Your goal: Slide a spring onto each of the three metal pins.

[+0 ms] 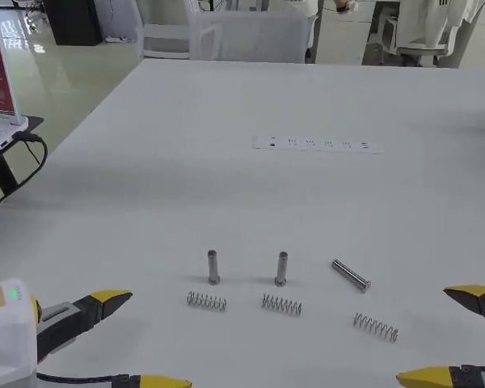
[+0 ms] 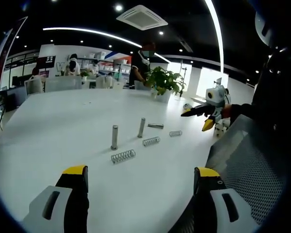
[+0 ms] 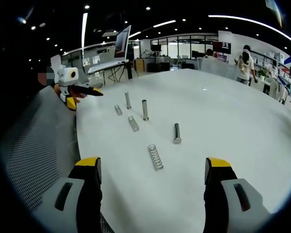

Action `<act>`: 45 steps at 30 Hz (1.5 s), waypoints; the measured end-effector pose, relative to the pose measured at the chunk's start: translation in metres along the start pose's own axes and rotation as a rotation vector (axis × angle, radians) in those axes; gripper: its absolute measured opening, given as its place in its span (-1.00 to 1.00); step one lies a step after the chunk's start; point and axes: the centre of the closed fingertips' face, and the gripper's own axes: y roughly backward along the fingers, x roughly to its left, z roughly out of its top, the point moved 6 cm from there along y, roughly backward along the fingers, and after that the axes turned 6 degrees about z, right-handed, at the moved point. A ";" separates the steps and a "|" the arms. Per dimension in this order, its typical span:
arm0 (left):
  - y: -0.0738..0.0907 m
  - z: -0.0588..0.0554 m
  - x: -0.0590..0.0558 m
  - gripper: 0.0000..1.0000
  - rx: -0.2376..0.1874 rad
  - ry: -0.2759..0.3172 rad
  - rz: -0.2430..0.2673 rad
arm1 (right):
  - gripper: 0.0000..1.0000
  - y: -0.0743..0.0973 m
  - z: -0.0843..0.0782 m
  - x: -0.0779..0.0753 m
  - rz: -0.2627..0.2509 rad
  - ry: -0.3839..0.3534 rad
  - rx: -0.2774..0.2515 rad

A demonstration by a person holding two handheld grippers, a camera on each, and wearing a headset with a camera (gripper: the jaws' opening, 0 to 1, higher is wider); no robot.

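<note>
On the white bench [image 1: 307, 202], the left pin [image 1: 212, 267] and the middle pin [image 1: 281, 268] are stood upright. The right pin [image 1: 351, 275] is laid on its side. The left spring [image 1: 206, 301], middle spring [image 1: 281, 304] and right spring [image 1: 375, 326] are laid near them (all loose). The left tool [image 1: 137, 339] and right tool [image 1: 438, 335] are held spread wide, with nothing pinched.

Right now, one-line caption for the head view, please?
Two pins upright, third pin lying flat, three springs loose on table; left tool and right tool open.
</note>
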 end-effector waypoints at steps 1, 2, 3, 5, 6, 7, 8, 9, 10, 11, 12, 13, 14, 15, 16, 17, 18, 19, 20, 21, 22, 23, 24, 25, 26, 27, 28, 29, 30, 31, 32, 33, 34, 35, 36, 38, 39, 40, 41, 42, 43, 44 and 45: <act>0.000 0.000 0.000 0.73 0.001 0.000 0.000 | 0.77 0.000 0.000 0.000 -0.001 -0.001 0.000; 0.000 0.000 0.000 0.73 0.002 -0.001 -0.001 | 0.77 0.000 0.000 0.000 -0.001 -0.003 0.000; 0.000 0.000 0.000 0.74 0.003 -0.001 -0.001 | 0.77 0.000 -0.001 0.000 -0.001 -0.004 -0.001; 0.000 0.000 0.000 0.73 0.003 0.000 -0.001 | 0.77 -0.001 -0.001 0.000 -0.002 -0.006 -0.003; 0.000 0.000 0.000 0.73 0.003 0.001 -0.001 | 0.77 -0.001 -0.002 0.000 -0.002 -0.008 -0.001; 0.000 0.000 0.000 0.73 0.004 0.001 -0.001 | 0.77 -0.001 -0.002 0.000 -0.002 -0.009 0.001; 0.000 0.000 0.000 0.73 0.004 0.001 -0.001 | 0.77 -0.001 -0.003 0.001 -0.002 -0.010 0.001; 0.000 -0.001 0.000 0.73 0.004 0.002 0.000 | 0.77 -0.001 -0.003 0.000 -0.002 -0.011 0.000; 0.000 -0.001 0.000 0.73 0.004 0.002 0.000 | 0.77 -0.001 -0.003 0.000 -0.002 -0.012 0.000; 0.000 -0.001 0.000 0.73 0.004 0.004 0.001 | 0.77 -0.001 -0.003 0.000 -0.003 -0.014 -0.001; 0.000 -0.001 0.000 0.73 0.004 0.004 0.001 | 0.77 -0.001 -0.003 0.000 -0.002 -0.015 -0.003; 0.000 -0.001 0.000 0.73 0.005 0.004 0.002 | 0.77 -0.002 -0.003 0.000 -0.001 -0.015 -0.003; 0.000 -0.001 0.000 0.73 0.005 0.003 0.002 | 0.77 -0.002 -0.003 0.000 -0.002 -0.015 -0.002; 0.000 0.000 0.000 0.73 0.004 0.004 0.003 | 0.77 -0.002 -0.003 0.000 -0.001 -0.014 -0.002; 0.000 0.000 0.000 0.73 0.004 0.004 0.004 | 0.77 -0.002 -0.003 0.000 0.000 -0.015 -0.003; 0.000 0.000 0.001 0.73 0.003 0.005 0.005 | 0.77 -0.002 -0.003 0.000 0.000 -0.015 -0.004; 0.000 0.000 0.001 0.73 0.003 0.005 0.005 | 0.77 -0.002 -0.003 0.000 0.000 -0.015 -0.004; 0.000 -0.001 0.001 0.73 0.004 0.004 0.006 | 0.77 -0.003 -0.003 -0.001 0.000 -0.015 -0.004; 0.000 -0.001 0.001 0.73 0.004 0.004 0.007 | 0.77 -0.003 -0.003 -0.001 0.001 -0.016 -0.005; 0.000 -0.001 0.001 0.72 0.005 0.004 0.007 | 0.77 -0.003 -0.003 -0.001 0.001 -0.015 -0.005; 0.000 -0.001 0.001 0.72 0.005 0.004 0.007 | 0.77 -0.003 -0.003 -0.001 0.001 -0.015 -0.006; 0.000 -0.001 0.001 0.72 0.005 0.003 0.008 | 0.77 -0.003 -0.003 -0.001 0.001 -0.017 -0.007; 0.000 -0.001 0.001 0.72 0.006 0.004 0.009 | 0.77 -0.003 -0.003 -0.001 0.001 -0.018 -0.007; 0.000 -0.001 0.001 0.72 0.005 0.004 0.011 | 0.77 -0.002 -0.003 -0.001 0.001 -0.018 -0.007; 0.001 -0.001 0.002 0.72 0.005 0.005 0.011 | 0.76 -0.002 -0.004 -0.001 0.002 -0.019 -0.007; 0.001 -0.001 0.002 0.72 0.004 0.005 0.012 | 0.76 -0.002 -0.004 -0.002 0.001 -0.020 -0.006; 0.000 -0.001 0.002 0.72 0.005 0.005 0.013 | 0.76 -0.002 -0.004 -0.002 0.001 -0.019 -0.006; 0.000 -0.001 0.002 0.72 0.004 0.007 0.013 | 0.76 -0.002 -0.004 -0.002 0.000 -0.019 -0.006; 0.000 -0.001 0.002 0.72 0.002 0.009 0.014 | 0.75 -0.002 -0.004 -0.003 0.000 -0.020 -0.006; 0.000 -0.001 0.002 0.72 0.001 0.009 0.014 | 0.75 -0.003 -0.003 -0.003 0.000 -0.021 -0.004; 0.000 -0.001 0.002 0.72 0.000 0.010 0.015 | 0.75 -0.003 -0.003 -0.004 0.000 -0.021 -0.004; 0.000 -0.001 0.003 0.72 0.000 0.012 0.016 | 0.75 -0.003 -0.002 -0.004 0.000 -0.021 -0.004; 0.000 -0.001 0.003 0.72 -0.001 0.013 0.016 | 0.74 -0.004 -0.001 -0.005 0.001 -0.018 -0.004; 0.000 0.000 0.003 0.72 -0.003 0.013 0.016 | 0.74 -0.004 0.000 -0.006 0.001 -0.016 -0.003; 0.000 0.000 0.003 0.72 -0.004 0.014 0.016 | 0.74 -0.005 0.001 -0.007 0.001 -0.013 -0.001; 0.000 0.000 0.003 0.72 -0.005 0.016 0.016 | 0.73 -0.006 0.003 -0.009 0.001 -0.010 0.000; 0.000 0.000 0.003 0.72 -0.006 0.017 0.016 | 0.73 -0.007 0.006 -0.010 0.000 -0.006 -0.001; 0.000 0.000 0.003 0.72 -0.007 0.017 0.015 | 0.72 -0.008 0.008 -0.012 0.000 -0.001 0.000; 0.001 0.000 0.002 0.72 -0.007 0.017 0.015 | 0.72 -0.009 0.009 -0.013 0.000 0.004 0.001; 0.001 0.000 0.002 0.72 -0.008 0.017 0.015 | 0.72 -0.010 0.010 -0.014 0.001 0.008 0.004; 0.001 0.000 0.002 0.72 -0.008 0.016 0.015 | 0.72 -0.011 0.013 -0.015 0.003 0.014 0.005; 0.001 0.000 0.002 0.72 -0.007 0.015 0.015 | 0.71 -0.012 0.014 -0.016 0.003 0.019 0.007; 0.001 0.000 0.002 0.72 -0.007 0.013 0.015 | 0.71 -0.013 0.016 -0.017 0.002 0.025 0.009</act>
